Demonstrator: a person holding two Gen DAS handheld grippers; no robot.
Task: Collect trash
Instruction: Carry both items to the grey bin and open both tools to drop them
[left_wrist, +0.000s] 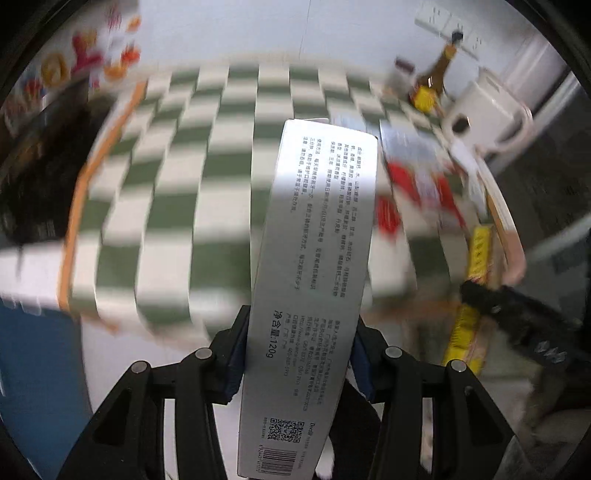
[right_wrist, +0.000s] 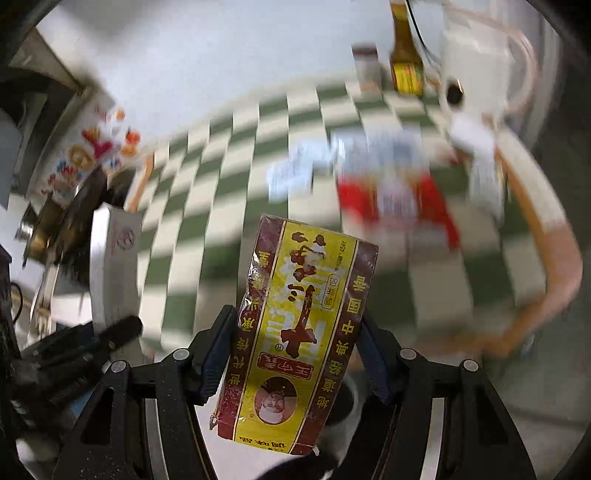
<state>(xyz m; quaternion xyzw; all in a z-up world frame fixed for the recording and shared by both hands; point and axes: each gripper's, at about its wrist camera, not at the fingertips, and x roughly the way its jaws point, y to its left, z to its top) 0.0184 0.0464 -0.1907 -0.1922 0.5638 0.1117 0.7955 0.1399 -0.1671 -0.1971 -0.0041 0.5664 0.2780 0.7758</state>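
- The left gripper (left_wrist: 301, 354) is clamped on a long grey carton (left_wrist: 314, 258), its blue pads (left_wrist: 236, 362) pressing the two long sides near the lower end.
- The carton stands lengthwise between the fingers and reaches forward past them; its printed face, with small text, a square code and a barcode, is turned to the camera.
- The right gripper (right_wrist: 295, 354) has a yellow and dark red spice packet (right_wrist: 299, 332) gripped between its pads, one pad (right_wrist: 218, 354) on each long edge.
- The packet is wrapped in clear film and points forward past the fingertips, tilted a little to the right.
- In the right wrist view the grey carton (right_wrist: 112, 266) shows at the left edge, above the dark tip of the left gripper (right_wrist: 122, 330).
- In the left wrist view the packet (left_wrist: 472, 295) and the right gripper (left_wrist: 517, 314) show at the right edge.
- Below both tools lies a table under a green and white checked cloth (left_wrist: 177, 177), blurred.
- More trash is on the cloth near its right side: a red and white wrapper (right_wrist: 399, 195) and a pale blue piece (right_wrist: 291, 173), both too blurred to read.
- At the far right corner stand a brown bottle with a yellow label (right_wrist: 404, 55), a small jar (right_wrist: 369, 66) and a white appliance (left_wrist: 487, 114).
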